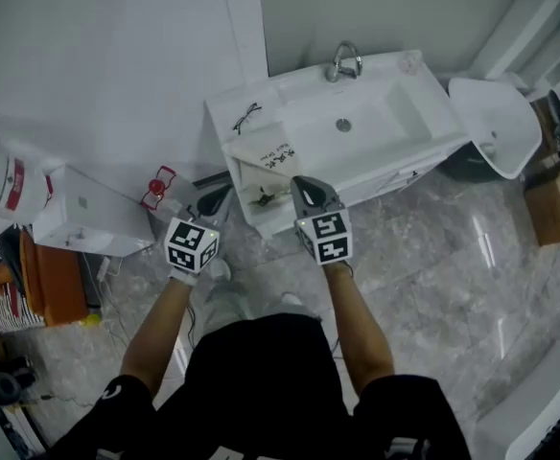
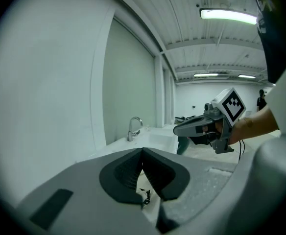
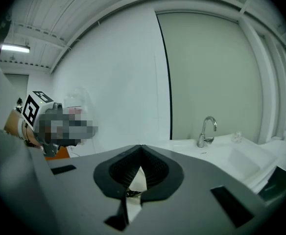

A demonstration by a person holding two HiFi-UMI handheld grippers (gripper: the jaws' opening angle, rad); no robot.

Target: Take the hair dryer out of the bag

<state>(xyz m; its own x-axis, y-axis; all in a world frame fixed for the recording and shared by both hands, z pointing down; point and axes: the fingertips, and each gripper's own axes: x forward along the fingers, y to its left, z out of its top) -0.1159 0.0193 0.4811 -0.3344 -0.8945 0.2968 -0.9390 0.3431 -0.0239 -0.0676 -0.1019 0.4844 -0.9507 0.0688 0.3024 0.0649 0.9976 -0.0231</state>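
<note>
Currently I hold the left gripper (image 1: 211, 202) and right gripper (image 1: 305, 188) pinched closed, empty, just below the printed bag (image 1: 264, 151) at centre frame, ready to approach; hair dryer unseen, presumably inside.

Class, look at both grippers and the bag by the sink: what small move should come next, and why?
Likely open the right gripper and ease it to the pale bag: it and the left gripper are both shut and empty, the bag lies on the counter just ahead, and no hair dryer shows.
</note>
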